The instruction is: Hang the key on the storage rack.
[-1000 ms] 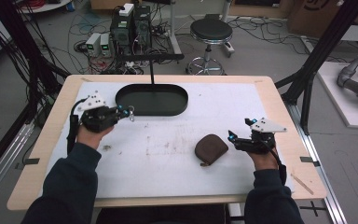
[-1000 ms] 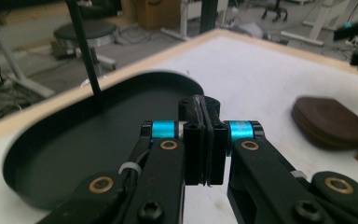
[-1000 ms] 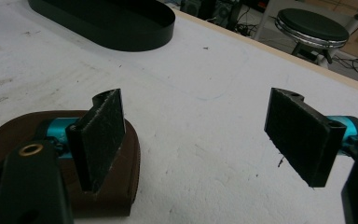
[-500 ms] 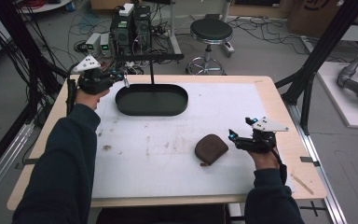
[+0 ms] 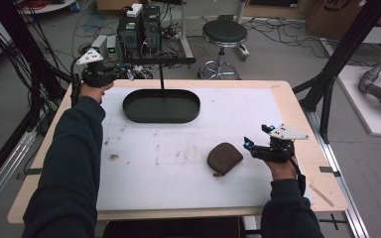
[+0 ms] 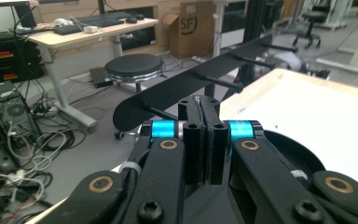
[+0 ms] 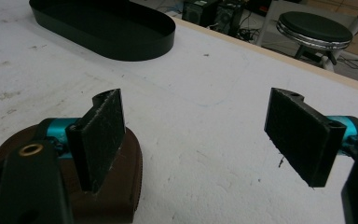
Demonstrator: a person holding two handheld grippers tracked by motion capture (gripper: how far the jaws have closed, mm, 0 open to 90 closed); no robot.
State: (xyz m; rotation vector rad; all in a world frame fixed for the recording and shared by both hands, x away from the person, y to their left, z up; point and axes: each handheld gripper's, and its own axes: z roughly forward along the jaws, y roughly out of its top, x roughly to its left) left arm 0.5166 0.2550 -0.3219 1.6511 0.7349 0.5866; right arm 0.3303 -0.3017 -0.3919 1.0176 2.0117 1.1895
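Hovering at the far left corner of the table point(image 5: 297, 106), the left gripper point(image 5: 124, 74) sits just beside the black rack bar point(image 5: 161, 61) that stands on a post over the oval black tray point(image 5: 161, 105). Left gripper view: jaws pressed flat together, nothing between them, with the rack bar point(image 6: 205, 86) and its pegs close ahead. Black stool point(image 6: 133, 67) and desks on the floor beyond.

Right gripper point(image 5: 250, 146) at the near right of the table, low over the white mat point(image 5: 178, 163), jaws spread wide, holding nothing. Brown pouch point(image 5: 224, 158) lies flat on the mat just beside that gripper, on its left in the high view, not touching it as far as I can tell. Right gripper view: pouch point(image 7: 116, 186) sits under and behind the left jaw, outside the gap between the pads; bare mat between the jaws. Tray point(image 7: 102, 28) is well apart, at the far side, empty inside from this angle.

Pouch is well apart from tray and from left gripper. Dark sleeves on both forearms in the high view.
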